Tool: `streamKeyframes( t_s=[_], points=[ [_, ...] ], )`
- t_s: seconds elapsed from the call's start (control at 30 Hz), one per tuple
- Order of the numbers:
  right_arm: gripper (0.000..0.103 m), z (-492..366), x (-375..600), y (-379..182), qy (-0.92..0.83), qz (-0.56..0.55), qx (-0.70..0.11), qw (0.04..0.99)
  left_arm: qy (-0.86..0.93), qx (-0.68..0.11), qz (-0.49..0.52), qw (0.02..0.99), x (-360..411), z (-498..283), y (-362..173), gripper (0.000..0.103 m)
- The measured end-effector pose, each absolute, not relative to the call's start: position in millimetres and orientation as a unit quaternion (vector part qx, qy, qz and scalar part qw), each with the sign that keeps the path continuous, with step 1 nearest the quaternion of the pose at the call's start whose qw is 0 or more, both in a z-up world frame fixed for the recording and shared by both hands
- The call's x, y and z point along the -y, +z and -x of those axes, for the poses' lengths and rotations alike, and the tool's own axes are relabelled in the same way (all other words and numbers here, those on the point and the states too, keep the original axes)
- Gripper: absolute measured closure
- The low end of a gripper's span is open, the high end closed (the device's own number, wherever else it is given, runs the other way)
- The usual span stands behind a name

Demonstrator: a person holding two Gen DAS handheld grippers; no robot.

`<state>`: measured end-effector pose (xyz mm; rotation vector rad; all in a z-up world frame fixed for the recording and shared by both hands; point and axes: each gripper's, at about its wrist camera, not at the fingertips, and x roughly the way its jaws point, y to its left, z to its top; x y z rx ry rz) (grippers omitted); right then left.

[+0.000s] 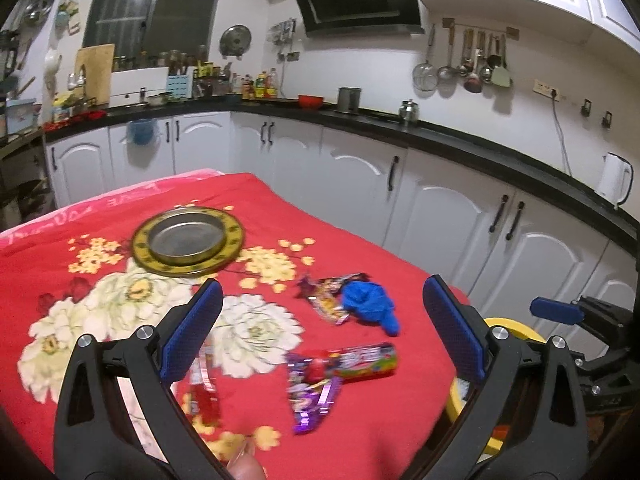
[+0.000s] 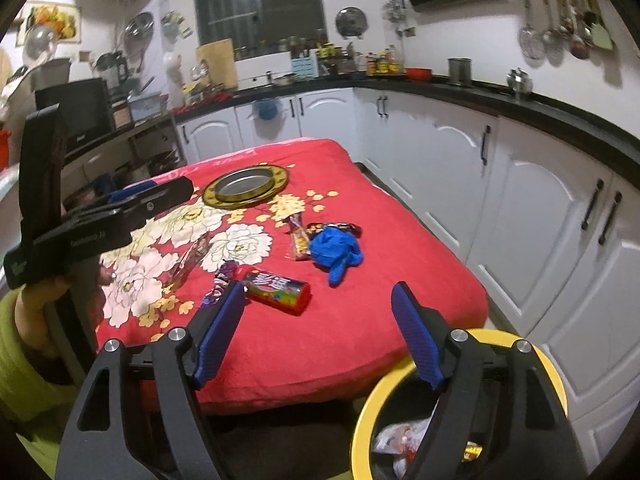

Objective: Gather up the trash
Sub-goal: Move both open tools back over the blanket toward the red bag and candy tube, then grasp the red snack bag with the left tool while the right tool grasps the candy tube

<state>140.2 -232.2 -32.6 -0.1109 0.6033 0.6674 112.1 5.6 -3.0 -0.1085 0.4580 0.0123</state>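
Trash lies on a red flowered cloth [image 1: 360,420] over the table: a red candy tube [image 1: 366,362] [image 2: 277,291], a purple wrapper [image 1: 312,398] [image 2: 219,284], a crumpled blue glove [image 1: 372,306] [image 2: 334,250], a snack wrapper [image 1: 326,298] [image 2: 301,240] and a clear red wrapper [image 1: 202,388] [image 2: 191,258]. My left gripper [image 1: 322,300] is open and empty above the cloth. My right gripper [image 2: 318,304] is open and empty over the table's near edge, next to the yellow-rimmed bin [image 2: 554,364] [image 1: 516,326] that holds some trash.
A metal dish on a gold-rimmed plate [image 1: 188,242] [image 2: 246,186] sits at the far end of the table. White cabinets [image 1: 460,216] under a black counter run along the right and back. The left gripper body [image 2: 100,220] shows at the left of the right wrist view.
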Motion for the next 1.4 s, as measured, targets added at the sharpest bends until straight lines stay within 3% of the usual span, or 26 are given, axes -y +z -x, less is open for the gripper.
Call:
streamKeyframes(
  t_s=[0.7, 0.97, 1.2, 1.4],
  points=[
    [0.029, -199.5, 134.0, -102.3, 0.359, 0.24, -0.327, 0.841, 0.087, -0.322, 0.118, 0.935, -103.9, -135.3, -58.1, 0.011],
    [0.029, -206.4, 109.4, -121.5, 0.371, 0.285, -0.33, 0.82, 0.071, -0.362, 0.15, 0.917, -111.3, -145.6, -82.0, 0.029],
    [0.031, -207.1, 87.3, -133.5, 0.39, 0.303, -0.335, 0.802, 0.055, -0.382, 0.146, 0.911, -106.0, -150.1, -93.2, 0.038],
    [0.047, -208.4, 79.0, -137.7, 0.403, 0.293, -0.346, 0.795, 0.046, -0.406, 0.15, 0.9, -105.1, -155.6, -108.1, 0.048]
  ],
)
